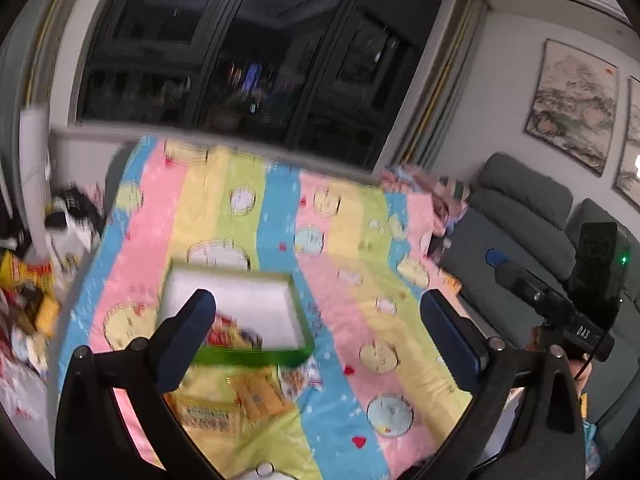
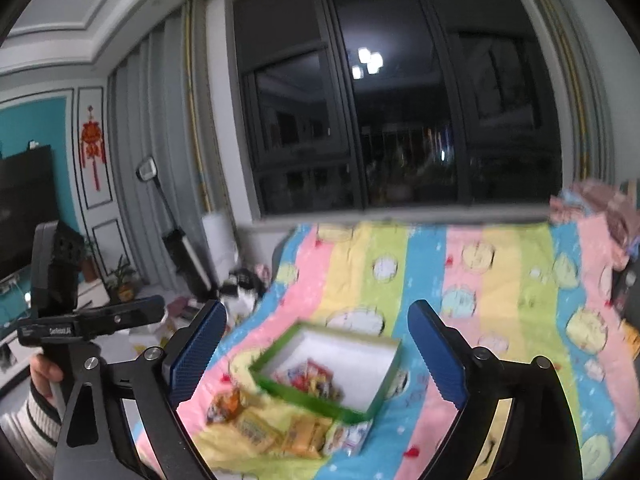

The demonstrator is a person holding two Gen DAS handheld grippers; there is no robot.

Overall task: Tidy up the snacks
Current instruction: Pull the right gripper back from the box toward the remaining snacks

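Risk: loose snack packets (image 2: 280, 432) lie close together and touch the green box (image 2: 326, 368) wall, so a grab could nudge the box or pinch 2 pkts. Frames blurry, labels unreadable. Box is lower center, white inside, w/ a few red/yellow pkts. Left gripper (image 1: 320, 316) and right gripper (image 2: 318, 330) wide, nothing held.

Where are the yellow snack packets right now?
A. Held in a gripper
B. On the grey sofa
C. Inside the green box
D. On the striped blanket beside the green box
D: the yellow snack packets lie on the striped blanket just outside the green box; both grippers are open and empty.
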